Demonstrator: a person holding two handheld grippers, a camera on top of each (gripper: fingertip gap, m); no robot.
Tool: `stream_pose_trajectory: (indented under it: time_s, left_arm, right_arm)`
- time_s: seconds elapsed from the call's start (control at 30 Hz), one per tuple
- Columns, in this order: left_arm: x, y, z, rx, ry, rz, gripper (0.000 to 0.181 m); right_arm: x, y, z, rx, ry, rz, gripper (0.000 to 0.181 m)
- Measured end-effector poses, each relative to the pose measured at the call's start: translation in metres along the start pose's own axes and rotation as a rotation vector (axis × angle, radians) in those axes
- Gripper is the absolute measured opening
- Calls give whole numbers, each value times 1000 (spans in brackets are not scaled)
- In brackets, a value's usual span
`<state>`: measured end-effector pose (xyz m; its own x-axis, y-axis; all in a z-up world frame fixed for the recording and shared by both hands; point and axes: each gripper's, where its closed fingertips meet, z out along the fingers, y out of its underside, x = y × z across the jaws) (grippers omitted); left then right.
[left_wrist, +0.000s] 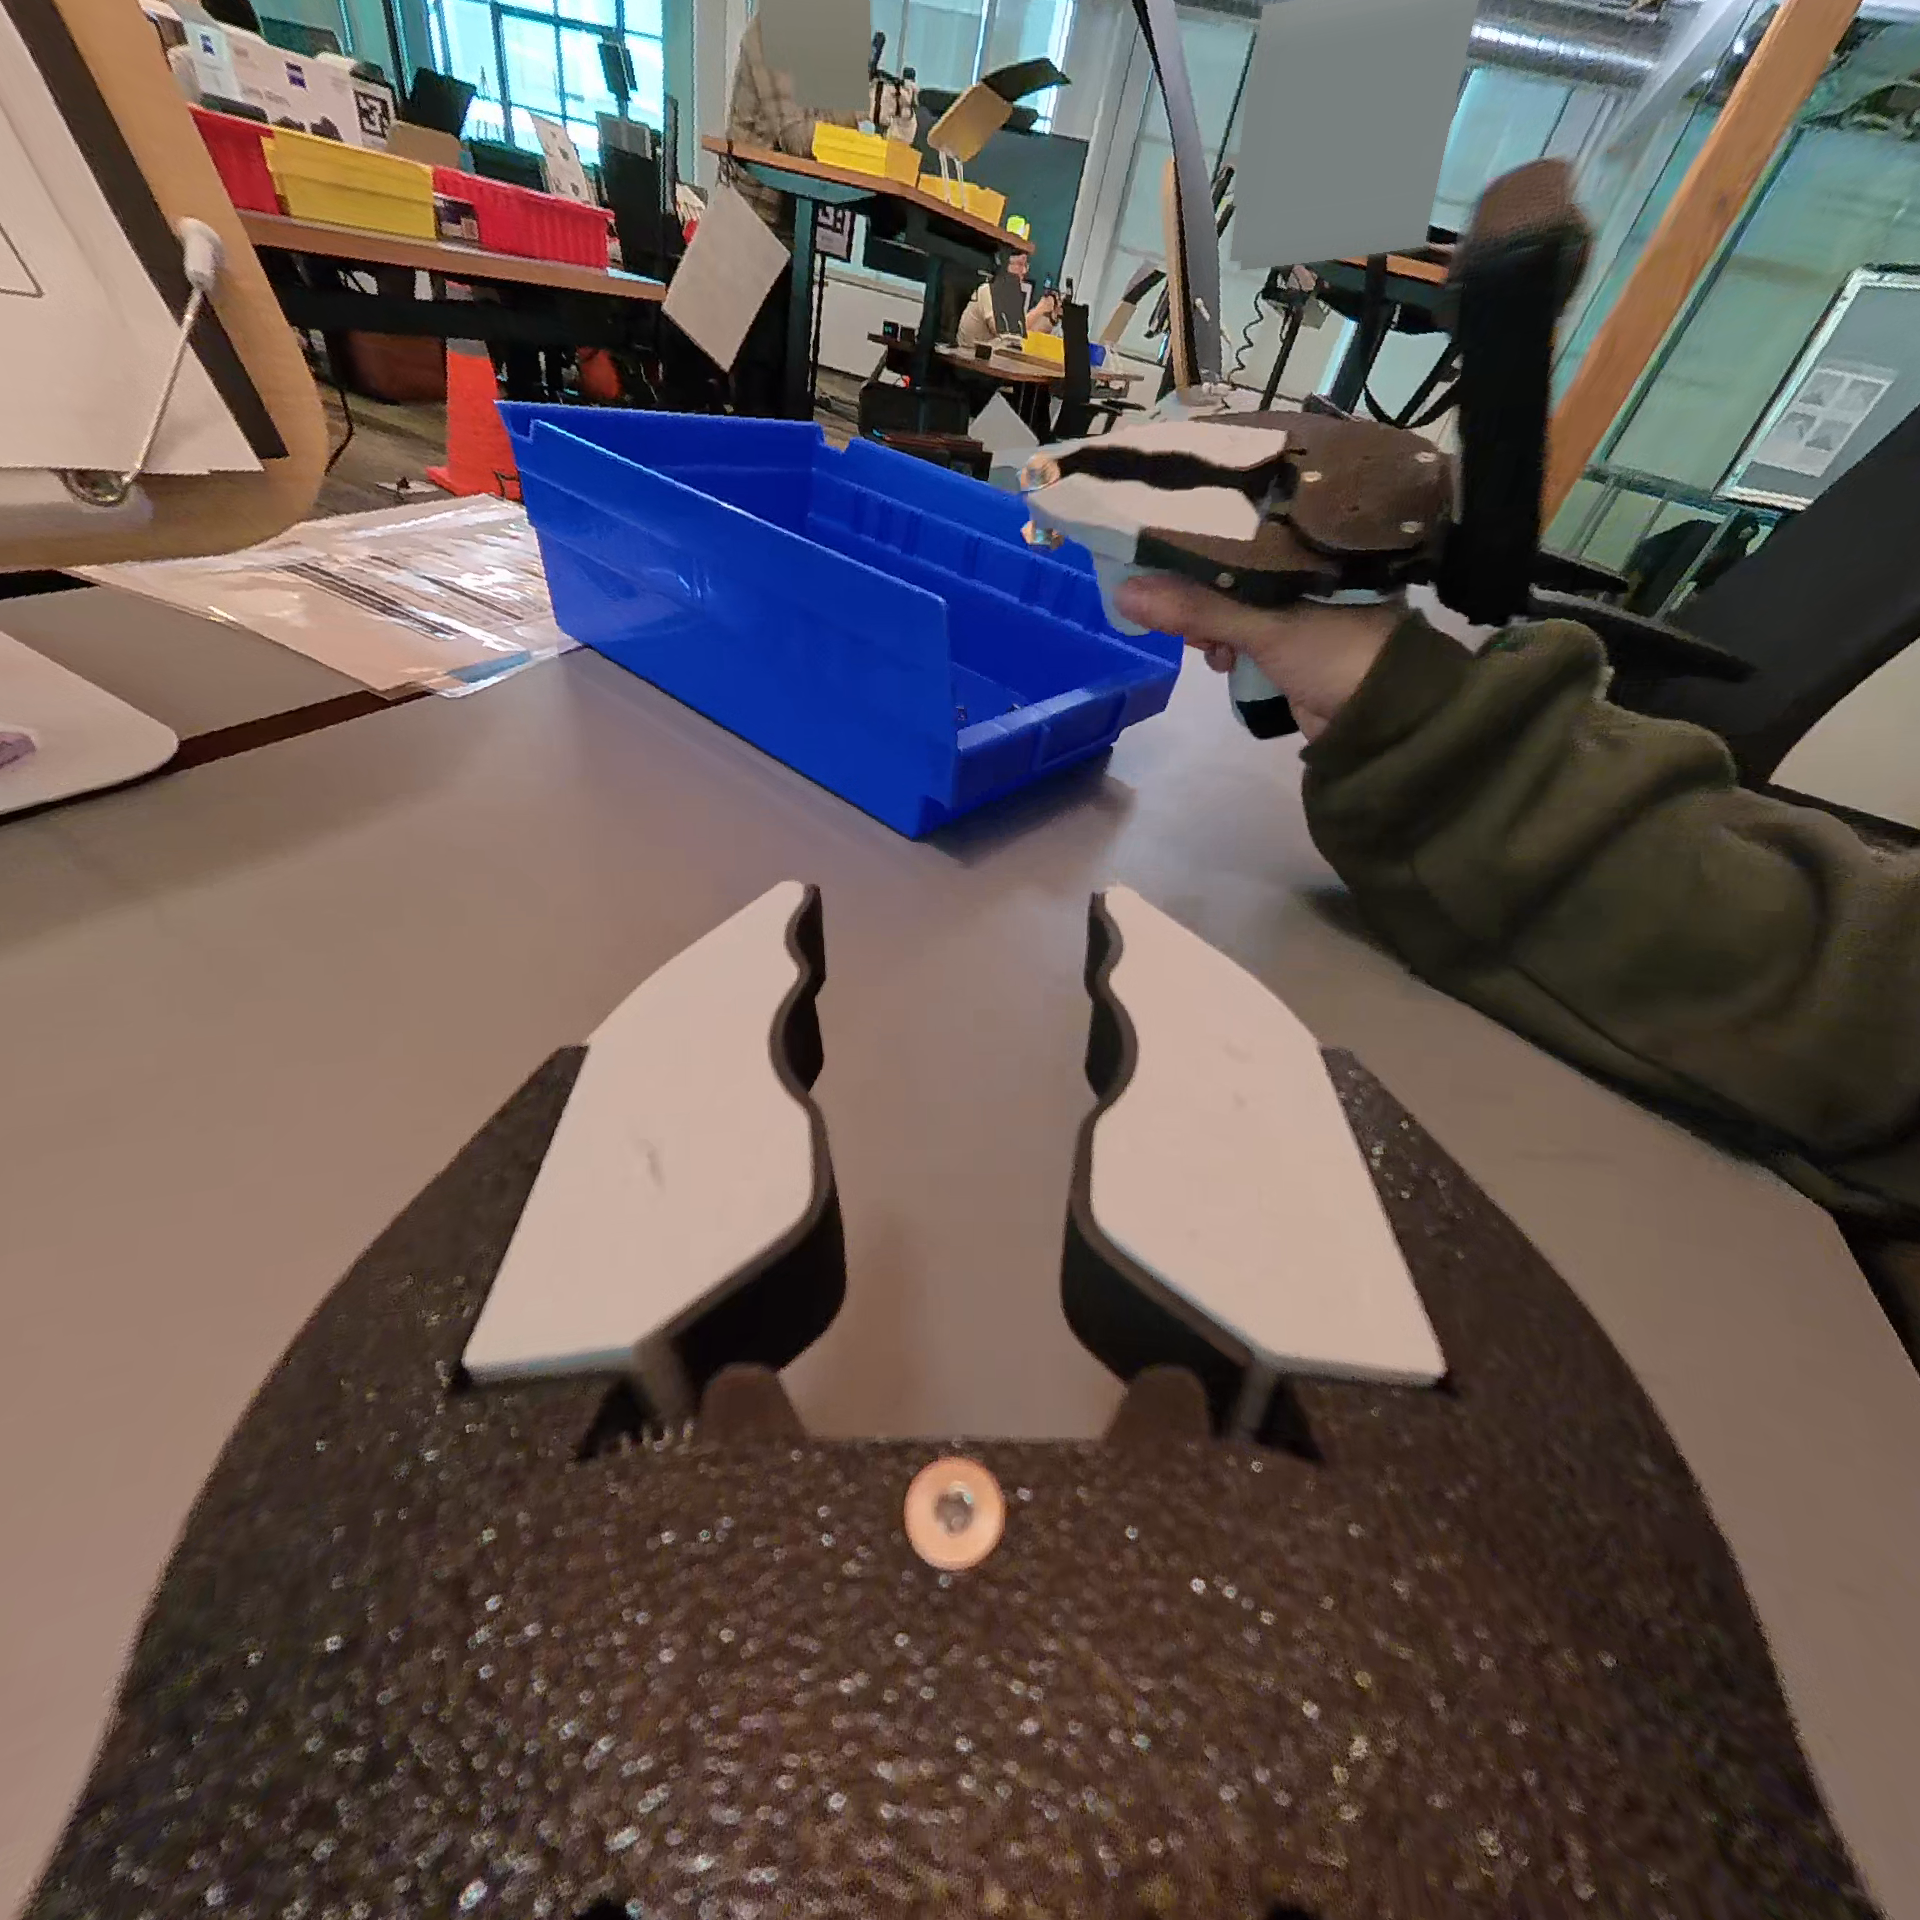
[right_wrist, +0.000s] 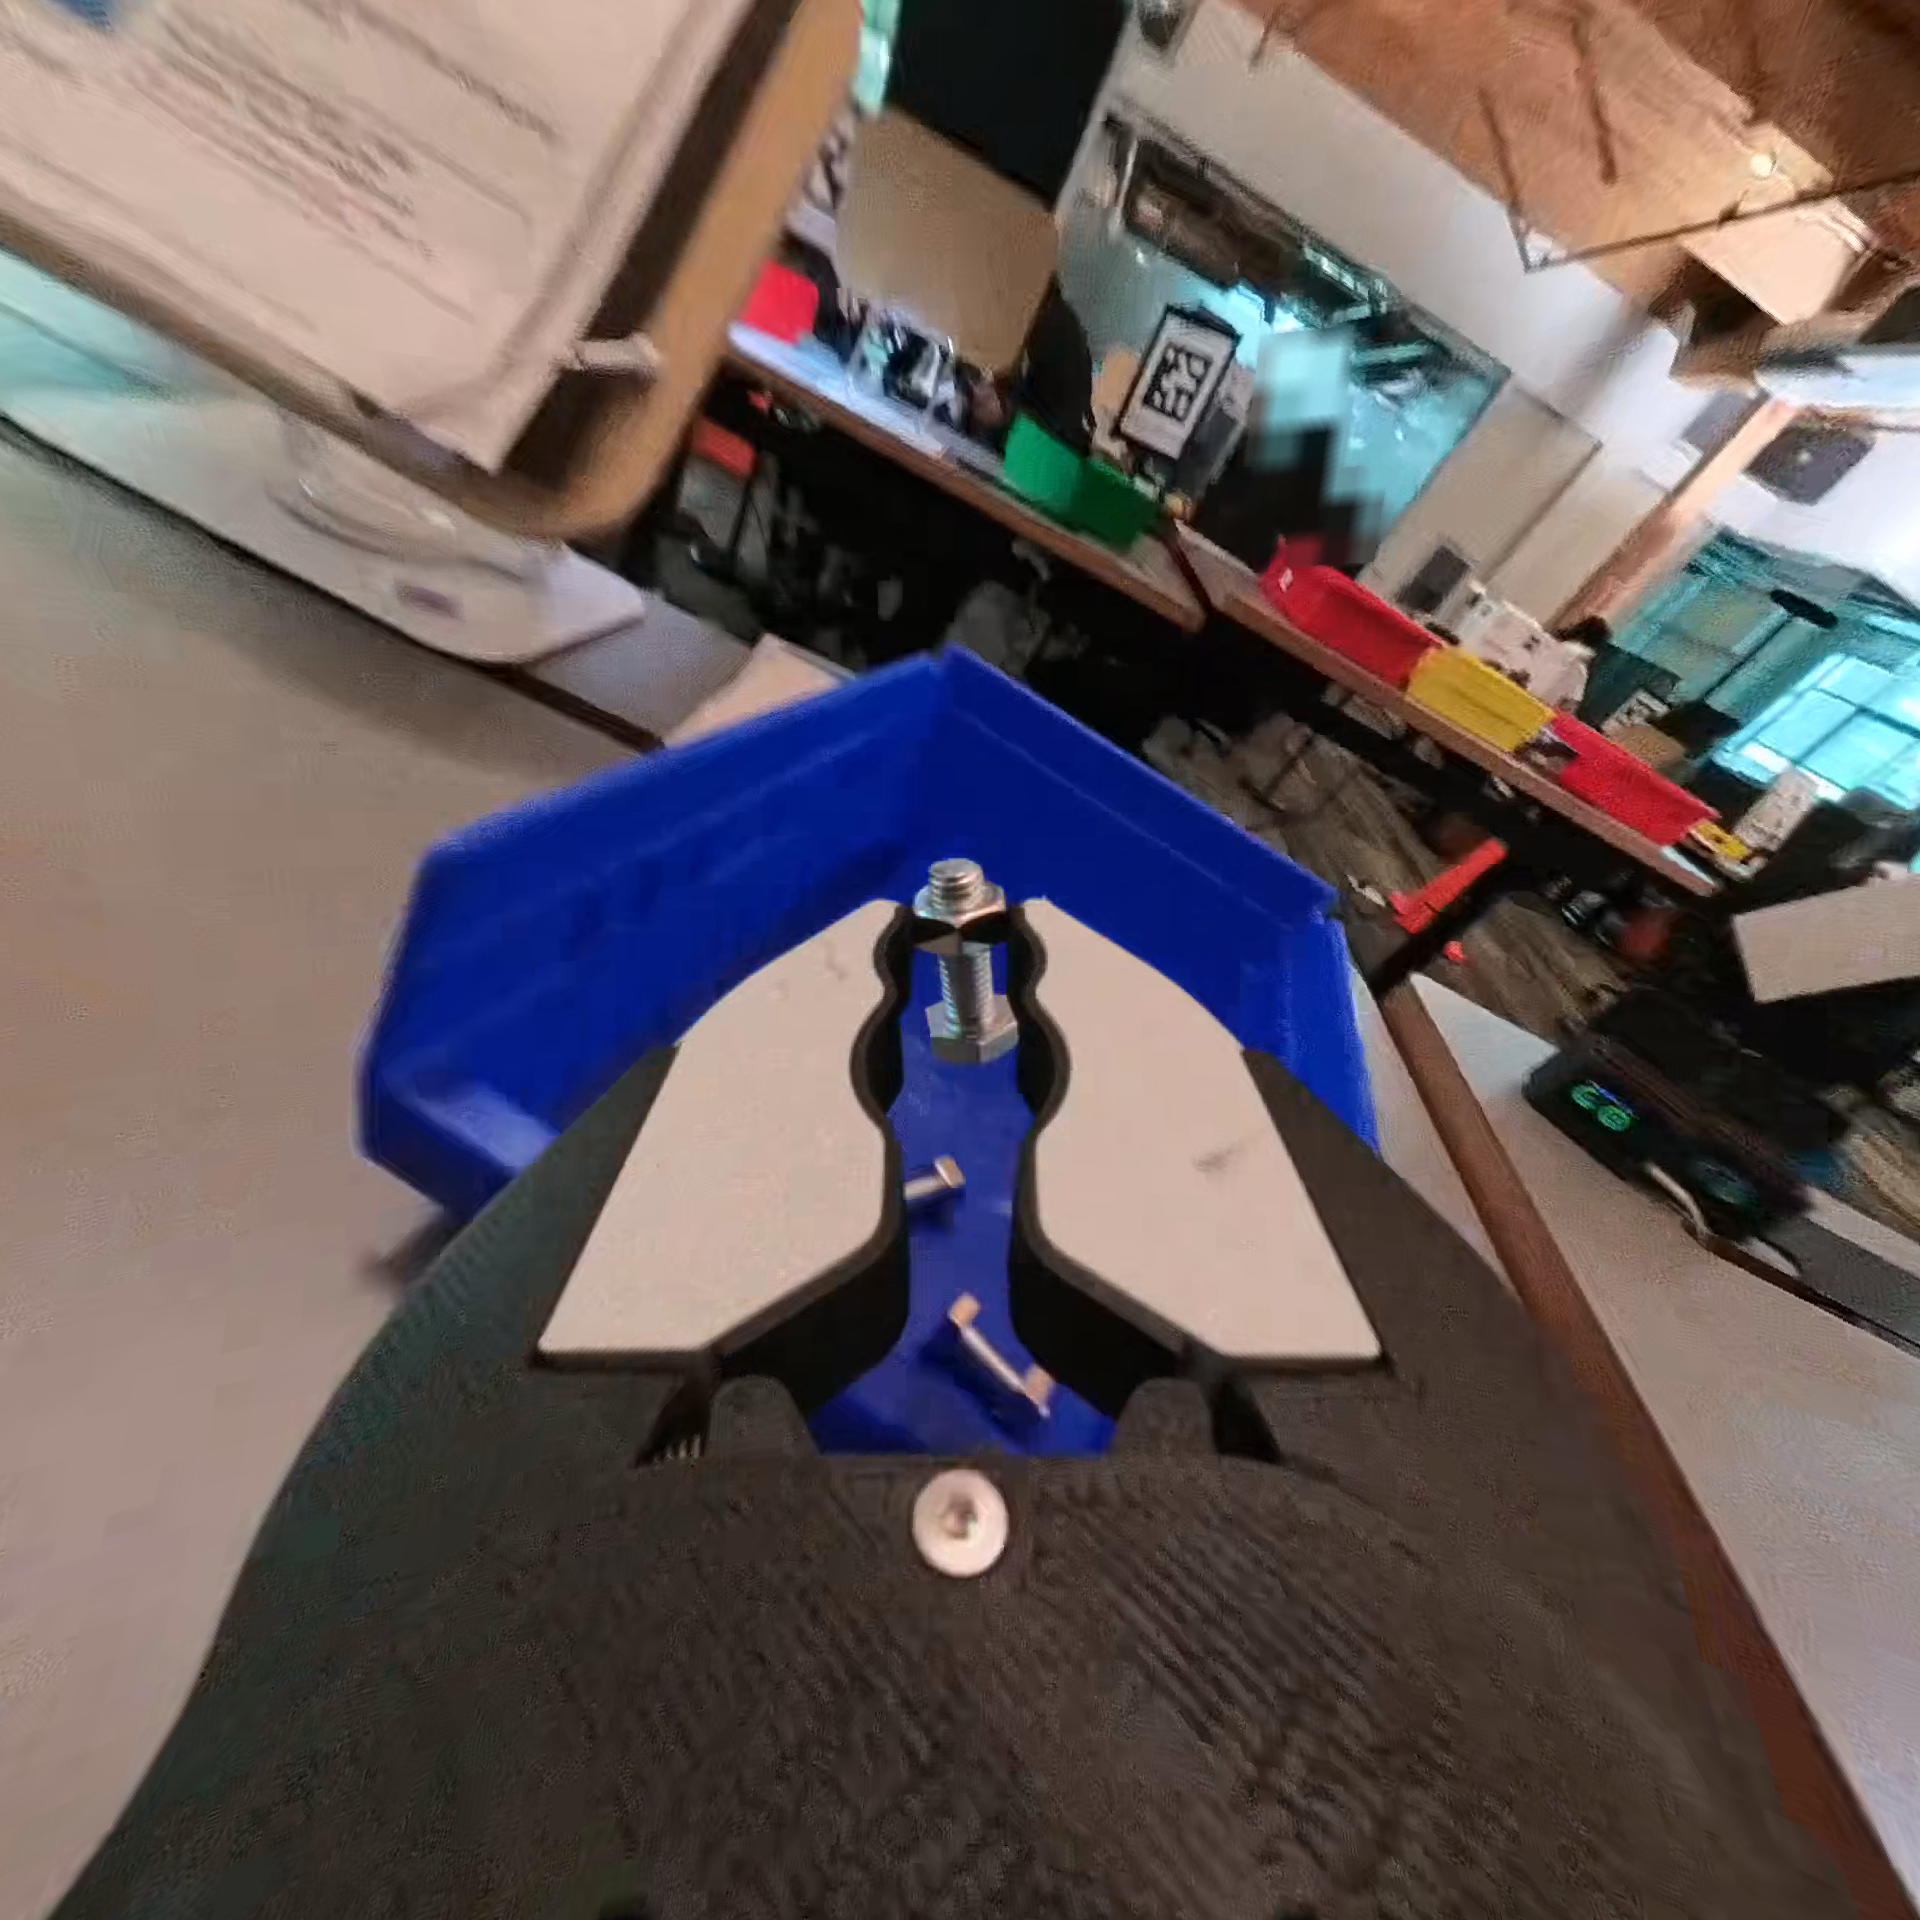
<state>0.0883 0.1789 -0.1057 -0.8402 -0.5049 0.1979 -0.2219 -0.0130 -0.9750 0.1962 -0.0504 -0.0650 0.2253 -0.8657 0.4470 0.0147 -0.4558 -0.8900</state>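
Observation:
A blue plastic bin (left_wrist: 790, 623) stands on the grey table (left_wrist: 312, 935). My right gripper (right_wrist: 961, 920) is shut on a silver bolt with a nut (right_wrist: 958, 966), gripping the nut at the fingertips, and holds it above the bin (right_wrist: 623, 935). In the left wrist view the right gripper (left_wrist: 1044, 504) hovers over the bin's near right end, held by a hand in an olive sleeve (left_wrist: 1558, 831). Two small metal parts (right_wrist: 997, 1356) lie on the bin floor. My left gripper (left_wrist: 951, 914) is open and empty, low over the table in front of the bin.
Papers in a clear sleeve (left_wrist: 364, 582) lie left of the bin. A white stand with a board (left_wrist: 114, 343) is at the far left. An orange cone (left_wrist: 473, 416), desks with red and yellow bins (left_wrist: 416, 197) and people are behind. A black chair (left_wrist: 1766, 623) stands right.

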Motion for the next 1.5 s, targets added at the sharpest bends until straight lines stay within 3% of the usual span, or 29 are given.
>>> stream_pose_trajectory:
  time_s: [0.07, 0.17, 0.4, 0.5, 0.6, 0.7, 0.8, 0.87, 0.97, 1.03, 1.2, 1.27, 1.37, 1.43, 1.5]
  left_arm:
    - [2, 2, 1, -8, 10, -4, 47]
    - [1, 5, 2, -23, 7, -7, 47]
    - [-2, 1, -1, -14, -1, -14, 44]
    - [-5, -14, -11, 4, -35, 10, 39]
    - [-33, -37, -49, -69, -228, 48, 37]
    - [-95, -46, -133, -245, -583, 32, 34]
    - [-164, -28, -220, -464, -864, -120, 41]
    - [-205, -10, -252, -549, -993, -303, 48]
    - [-242, 20, -267, -676, -1084, -519, 50]
    - [-264, 32, -281, -753, -1207, -538, 49]
    - [-290, 57, -286, -847, -1314, -655, 46]
    - [-296, 64, -292, -874, -1357, -675, 45]
    - [-302, 68, -295, -884, -1382, -669, 35]
    - [-303, 70, -298, -905, -1383, -642, 17]
    - [-299, 70, -295, -917, -1353, -613, 17]
  right_arm:
    - [11, 25, 9, -104, 7, -66, 17]
    - [-1, 53, 20, -248, -80, -152, 19]
    - [-14, 20, 8, -35, -55, -46, 50]
    - [-35, -9, -5, 143, -94, 6, 48]
    - [-66, -33, -15, 271, -221, 72, 43]
    - [-97, -44, -19, 321, -385, 202, 42]
    - [-122, -48, -19, 327, -502, 299, 42]
    - [-130, -50, -18, 332, -531, 319, 42]
    - [-140, -48, -16, 319, -560, 303, 43]
    - [-142, -46, -16, 311, -562, 297, 45]
    - [-139, -44, -12, 303, -563, 318, 45]
    - [-136, -45, -15, 308, -564, 335, 46]
    - [-135, -46, -16, 308, -562, 336, 47]
    - [-136, -46, -16, 304, -563, 334, 47]
    - [-137, -47, -16, 302, -565, 336, 47]
